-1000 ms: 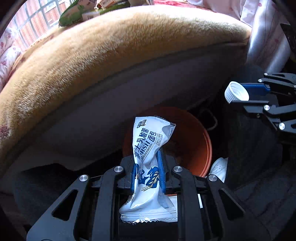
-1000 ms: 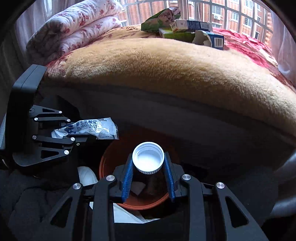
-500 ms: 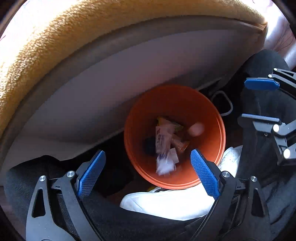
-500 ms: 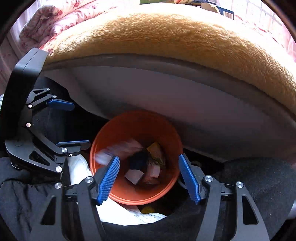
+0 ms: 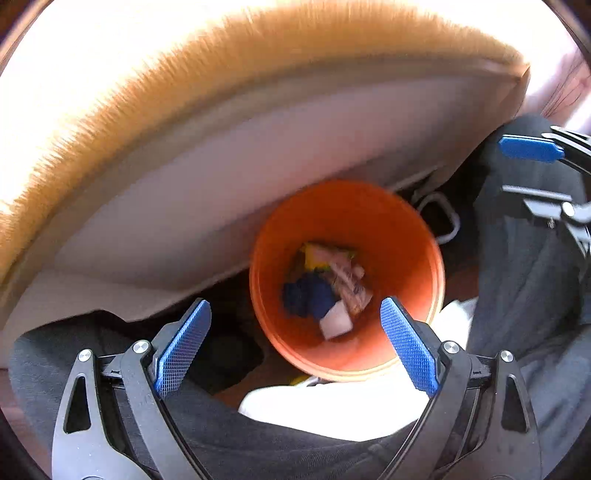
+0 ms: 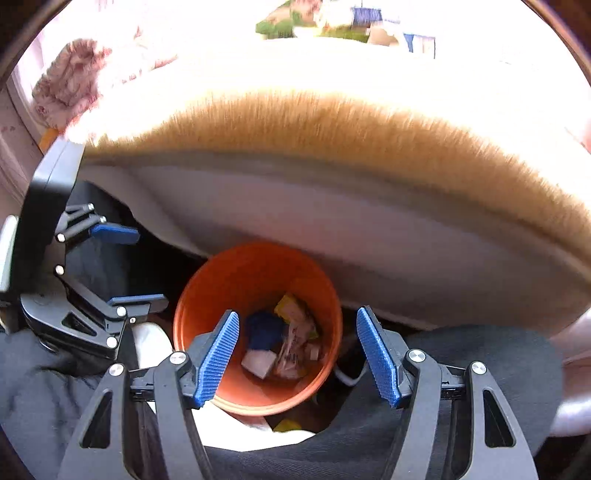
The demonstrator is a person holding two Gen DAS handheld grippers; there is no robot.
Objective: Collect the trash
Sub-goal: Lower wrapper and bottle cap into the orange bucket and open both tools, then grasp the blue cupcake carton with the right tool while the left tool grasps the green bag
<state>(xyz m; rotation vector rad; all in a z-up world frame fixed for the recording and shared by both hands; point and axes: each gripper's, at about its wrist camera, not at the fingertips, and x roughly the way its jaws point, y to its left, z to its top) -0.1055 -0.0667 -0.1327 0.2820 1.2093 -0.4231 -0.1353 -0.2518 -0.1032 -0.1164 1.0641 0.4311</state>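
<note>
Both tongs, left (image 5: pixel 295 343) and right (image 6: pixel 299 354), agape above bin (image 5: pixel 406 236)

Left claw (image 5: pixel 295 343) gapes empty above orange bin (image 5: pixel 388 221) holding trash (image 5: pixel 328 288)

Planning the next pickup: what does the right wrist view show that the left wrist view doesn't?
Only the right wrist view shows the cartons on the bed and the floral quilt. Only the left wrist view shows the right gripper from the side, open. Both show the orange bin holding trash, the tan blanket, and the open left gripper.
</note>
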